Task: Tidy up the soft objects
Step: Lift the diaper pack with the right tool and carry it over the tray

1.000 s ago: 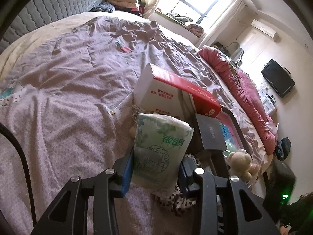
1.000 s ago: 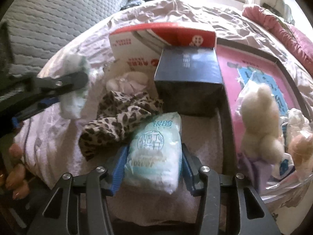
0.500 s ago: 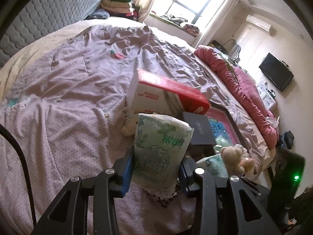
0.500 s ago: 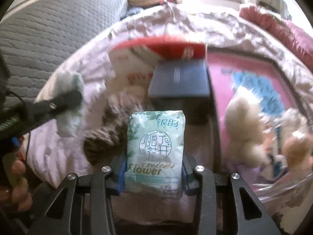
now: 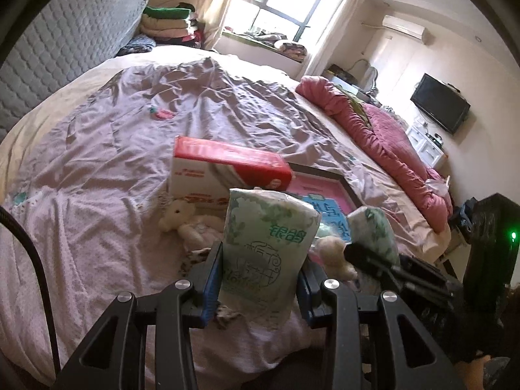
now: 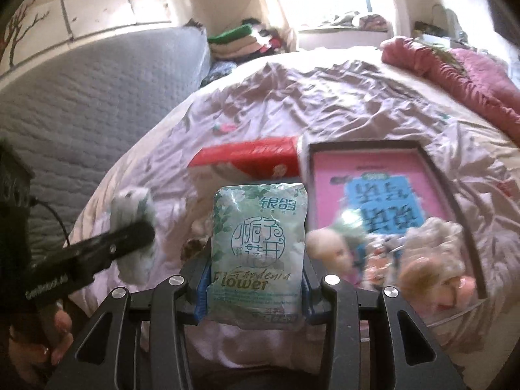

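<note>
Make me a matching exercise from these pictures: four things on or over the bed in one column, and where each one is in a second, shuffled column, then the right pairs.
Things
1. Tissue pack
2. Red-topped box
3. Pink tray
4. White plush toy

Places
A. Lying on the sheet in front of the box, left of the left pack
B. Standing on the bed, left of the tray
C. Clamped in the right hand-held gripper
D. Flat on the bed, dark-rimmed, dolls at its near end

Pairs: 1-C, 2-B, 3-D, 4-A
</note>
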A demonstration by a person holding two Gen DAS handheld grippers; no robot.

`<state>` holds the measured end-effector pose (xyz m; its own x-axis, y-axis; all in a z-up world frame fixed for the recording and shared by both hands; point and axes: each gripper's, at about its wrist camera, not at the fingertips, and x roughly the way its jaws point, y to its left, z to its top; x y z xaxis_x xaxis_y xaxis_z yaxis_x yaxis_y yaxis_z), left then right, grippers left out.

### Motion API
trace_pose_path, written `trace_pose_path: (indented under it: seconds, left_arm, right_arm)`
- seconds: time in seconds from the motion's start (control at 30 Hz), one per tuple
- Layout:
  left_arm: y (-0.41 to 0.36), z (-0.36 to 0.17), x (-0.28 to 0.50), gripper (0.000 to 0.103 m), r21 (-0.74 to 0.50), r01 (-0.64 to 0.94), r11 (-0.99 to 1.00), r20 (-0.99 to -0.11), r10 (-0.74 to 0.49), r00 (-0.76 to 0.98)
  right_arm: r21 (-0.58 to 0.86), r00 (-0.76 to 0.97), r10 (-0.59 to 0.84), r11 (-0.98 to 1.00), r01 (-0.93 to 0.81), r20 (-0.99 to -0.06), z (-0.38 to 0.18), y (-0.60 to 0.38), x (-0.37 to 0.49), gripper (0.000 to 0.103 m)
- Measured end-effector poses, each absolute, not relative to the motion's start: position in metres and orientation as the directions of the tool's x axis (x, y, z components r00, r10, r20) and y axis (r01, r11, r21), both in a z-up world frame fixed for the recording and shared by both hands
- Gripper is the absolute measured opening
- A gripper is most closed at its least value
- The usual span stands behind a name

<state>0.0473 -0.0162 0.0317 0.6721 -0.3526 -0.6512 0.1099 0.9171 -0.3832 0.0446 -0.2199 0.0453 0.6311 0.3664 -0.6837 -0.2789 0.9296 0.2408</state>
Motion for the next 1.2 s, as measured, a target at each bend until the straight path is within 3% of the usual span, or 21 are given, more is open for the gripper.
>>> trace_pose_path:
  seconds: [0.77,1.2]
  left_arm:
    - [-0.137,0.074,0.049,0.04,-0.282,0.278,0.918,-0.666,-0.396,0.632]
    - [-0.191,0.055,0.057,0.04,-0.219,0.353,0.91,-0.718,-0.395,0.573]
  right_arm:
    - [0.254,0.738,0.263,0.959,-0.128,-0.622,0.08,-0.335,0.037,0.044]
    - [0.338,0.761,0.222,0.941,-0.003,-0.609,0.06,-0.4,0.034,0.044]
